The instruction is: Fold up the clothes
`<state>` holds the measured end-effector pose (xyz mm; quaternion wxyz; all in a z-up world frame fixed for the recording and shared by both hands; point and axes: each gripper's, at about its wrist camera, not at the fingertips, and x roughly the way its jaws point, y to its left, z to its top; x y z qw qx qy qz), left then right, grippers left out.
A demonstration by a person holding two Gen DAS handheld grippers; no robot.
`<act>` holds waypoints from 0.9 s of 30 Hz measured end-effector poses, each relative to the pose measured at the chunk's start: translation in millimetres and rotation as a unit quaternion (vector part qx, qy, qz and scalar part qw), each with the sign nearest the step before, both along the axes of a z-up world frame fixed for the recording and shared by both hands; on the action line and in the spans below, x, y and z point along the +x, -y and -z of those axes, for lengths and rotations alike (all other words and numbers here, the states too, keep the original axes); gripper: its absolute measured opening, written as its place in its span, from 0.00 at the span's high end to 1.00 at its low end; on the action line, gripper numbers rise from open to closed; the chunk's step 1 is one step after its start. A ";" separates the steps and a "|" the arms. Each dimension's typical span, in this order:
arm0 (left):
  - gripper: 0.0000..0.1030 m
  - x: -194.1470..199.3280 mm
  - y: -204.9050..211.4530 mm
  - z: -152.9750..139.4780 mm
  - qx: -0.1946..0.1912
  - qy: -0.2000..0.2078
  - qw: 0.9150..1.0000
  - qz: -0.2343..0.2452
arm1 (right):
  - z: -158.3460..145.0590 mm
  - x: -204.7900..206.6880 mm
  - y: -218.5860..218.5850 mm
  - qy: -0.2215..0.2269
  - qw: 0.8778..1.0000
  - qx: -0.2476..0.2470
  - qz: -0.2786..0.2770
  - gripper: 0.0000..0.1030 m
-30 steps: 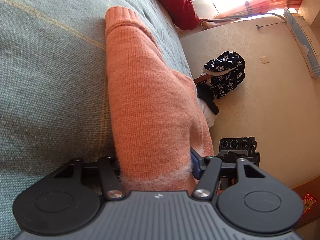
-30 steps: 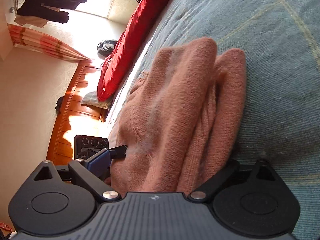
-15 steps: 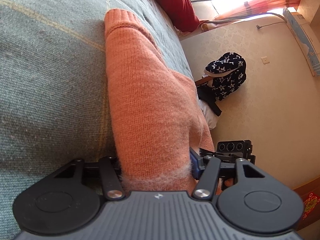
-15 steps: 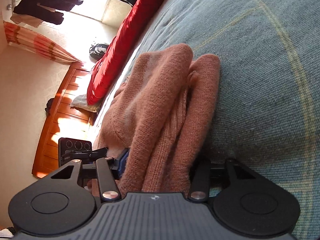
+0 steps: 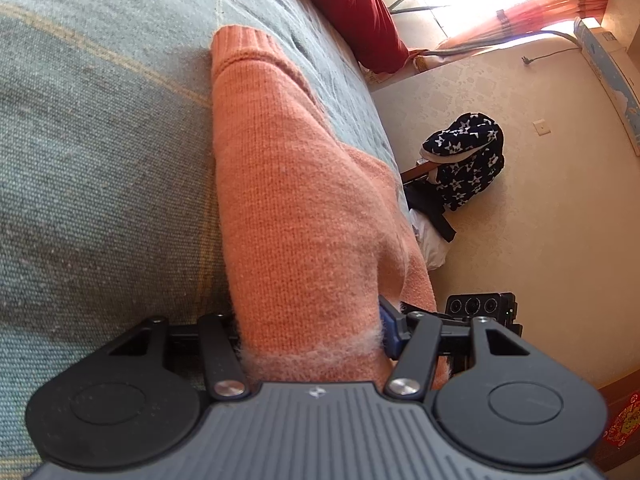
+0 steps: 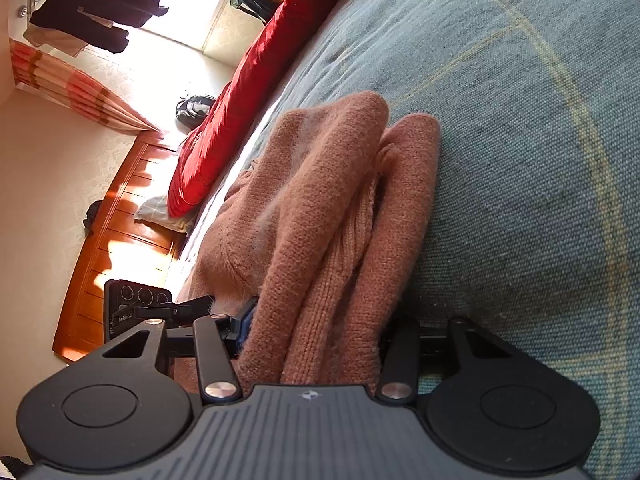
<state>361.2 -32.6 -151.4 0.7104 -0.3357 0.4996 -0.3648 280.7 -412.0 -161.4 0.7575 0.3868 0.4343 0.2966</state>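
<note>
Gripping salmon-pink sweater point(image 5: 296, 208) at both ends: left gripper point(image 5: 312, 332) clamping narrowed jaws on one fuzzy edge, right gripper point(image 6: 316, 336) pinching bunched layers likewise. Sweater lying on grey-blue bedspread point(image 5: 100, 140), near bed edge, red pillow point(image 6: 256, 68) beyond. Looking like mid-fold step, halves being brought together. Next move probably calling for laying held edges flat, then letting go. Long axis running away from each camera, ribbed cuff point(image 5: 244, 44) pointing toward pillow.

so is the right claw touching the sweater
Touching. The right wrist view shows the right claw closed around bunched folds of the sweater, with knit pressed against both fingers.
</note>
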 end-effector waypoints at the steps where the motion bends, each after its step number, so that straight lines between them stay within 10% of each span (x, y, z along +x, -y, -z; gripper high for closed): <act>1: 0.43 -0.3 -0.2 0.2 0.000 0.000 1.000 -0.001 | 0.0 -0.4 0.3 0.000 1.000 0.000 0.000 0.51; 27: 0.46 -2.9 3.0 -23.3 0.017 0.007 1.000 -0.007 | -17.4 -6.2 -0.4 -0.003 1.000 -0.004 0.023 0.48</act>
